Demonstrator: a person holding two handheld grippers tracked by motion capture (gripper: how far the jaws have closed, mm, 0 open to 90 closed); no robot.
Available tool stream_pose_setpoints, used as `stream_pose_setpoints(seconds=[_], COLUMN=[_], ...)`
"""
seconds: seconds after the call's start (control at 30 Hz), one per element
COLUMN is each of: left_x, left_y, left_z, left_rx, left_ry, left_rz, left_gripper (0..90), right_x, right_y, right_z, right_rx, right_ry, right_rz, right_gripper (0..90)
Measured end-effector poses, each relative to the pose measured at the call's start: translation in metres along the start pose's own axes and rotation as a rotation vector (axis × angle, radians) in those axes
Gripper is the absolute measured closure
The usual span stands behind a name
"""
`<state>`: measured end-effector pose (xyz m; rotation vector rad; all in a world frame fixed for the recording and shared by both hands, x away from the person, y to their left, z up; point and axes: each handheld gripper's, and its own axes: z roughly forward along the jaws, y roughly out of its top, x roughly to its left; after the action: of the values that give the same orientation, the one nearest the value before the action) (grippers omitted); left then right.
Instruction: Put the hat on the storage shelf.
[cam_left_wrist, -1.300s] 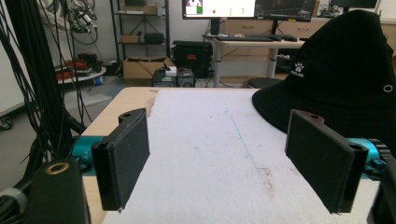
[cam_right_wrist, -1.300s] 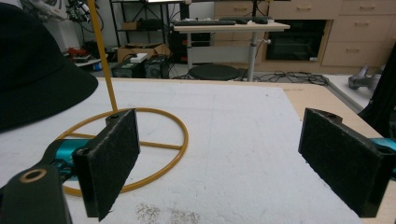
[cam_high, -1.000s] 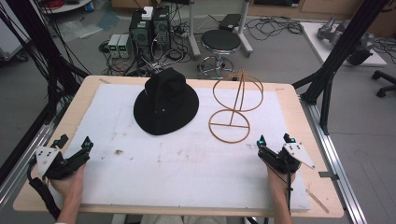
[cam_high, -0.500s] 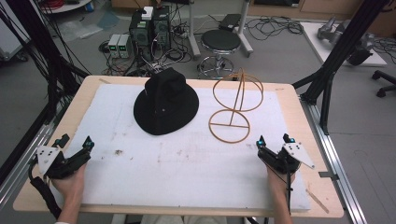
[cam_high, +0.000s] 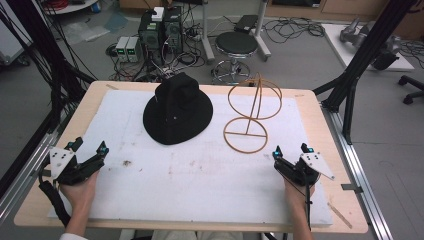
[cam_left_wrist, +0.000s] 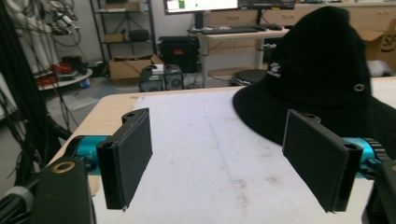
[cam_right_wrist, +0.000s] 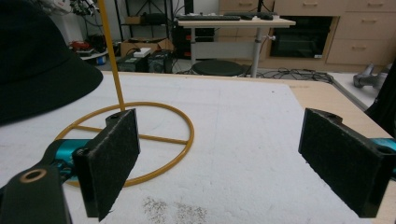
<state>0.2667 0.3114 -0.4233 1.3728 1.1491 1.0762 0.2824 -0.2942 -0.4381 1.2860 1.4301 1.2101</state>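
Note:
A black brimmed hat (cam_high: 177, 112) lies on the white mat (cam_high: 200, 175) toward the back, left of centre. Right of it stands a gold wire hat stand (cam_high: 252, 112) with a round base ring and a ring on top of an upright post. My left gripper (cam_high: 90, 146) rests near the table's front left, open, nothing between its pads; the hat (cam_left_wrist: 327, 79) sits ahead to its right. My right gripper (cam_high: 291, 150) rests at the front right, open and empty. The stand's base ring (cam_right_wrist: 133, 140) lies just ahead of its left pad.
The wooden table edge (cam_high: 320, 120) frames the mat. Black frame posts (cam_high: 350, 95) stand at the right and left sides. A round stool (cam_high: 236, 45) and computer boxes (cam_high: 160, 30) sit on the floor beyond the table.

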Motion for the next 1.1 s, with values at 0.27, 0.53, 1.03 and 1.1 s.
stream_pose_setpoints(seconds=[0.27, 0.53, 1.03, 1.1], left_x=[-0.024, -0.034, -0.059, -0.062], left_y=[0.017, 0.029, 0.057, 0.059], left_z=[0.012, 0.035, 0.082, 0.088], left_rx=[0.056, 0.116, 0.168, 0.172], left_ry=[-0.099, -0.168, -0.239, -0.244], left_rz=[0.015, 0.000, 0.006, -0.008], left_gripper=[25.8, 26.2, 27.1, 27.2], right_x=[0.001, 0.000, 0.002, 0.003], right_y=[0.001, 0.005, 0.008, 0.008], right_z=[-0.002, 0.003, 0.006, 0.007], right_rx=[-0.002, -0.004, -0.002, -0.006], right_ry=[0.001, -0.003, -0.009, -0.008], right_rz=[-0.007, 0.005, 0.036, 0.032], right_gripper=[11.6, 11.6, 11.6, 11.7])
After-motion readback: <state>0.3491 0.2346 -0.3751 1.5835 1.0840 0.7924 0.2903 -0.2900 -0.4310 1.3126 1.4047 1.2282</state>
